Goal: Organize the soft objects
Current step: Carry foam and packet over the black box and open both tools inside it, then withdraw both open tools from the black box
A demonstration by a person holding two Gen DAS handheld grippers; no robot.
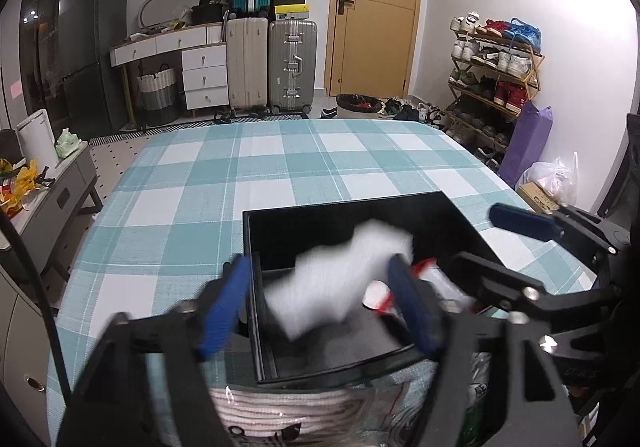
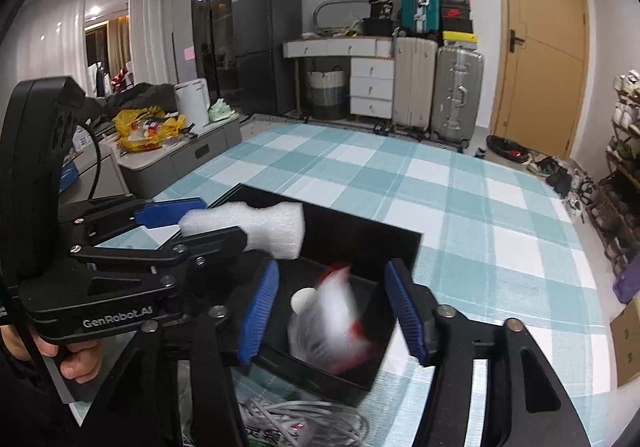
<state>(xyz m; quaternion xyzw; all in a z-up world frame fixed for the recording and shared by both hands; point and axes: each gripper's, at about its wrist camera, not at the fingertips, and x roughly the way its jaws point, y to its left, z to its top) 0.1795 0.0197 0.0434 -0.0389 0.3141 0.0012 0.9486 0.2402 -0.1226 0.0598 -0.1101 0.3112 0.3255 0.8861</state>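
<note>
Soft objects: white foam piece (image 2: pixel 256 229) and a blurred white-and-red bag (image 2: pixel 332 323), both over the black box (image 1: pixel 280 231).
Box: open-topped, on the checked surface (image 1: pixel 168 207), directly ahead of and below both pairs of jaws.
Foam piece: long axis runs forward from the left gripper (image 2: pixel 188 225), whose jaws are clamped on its near end in the right wrist view.
Bag: between and beyond the right gripper (image 2: pixel 332 315), jaws apart, not touching it.
Nearer gripper: left for foam, right for bag.
</note>
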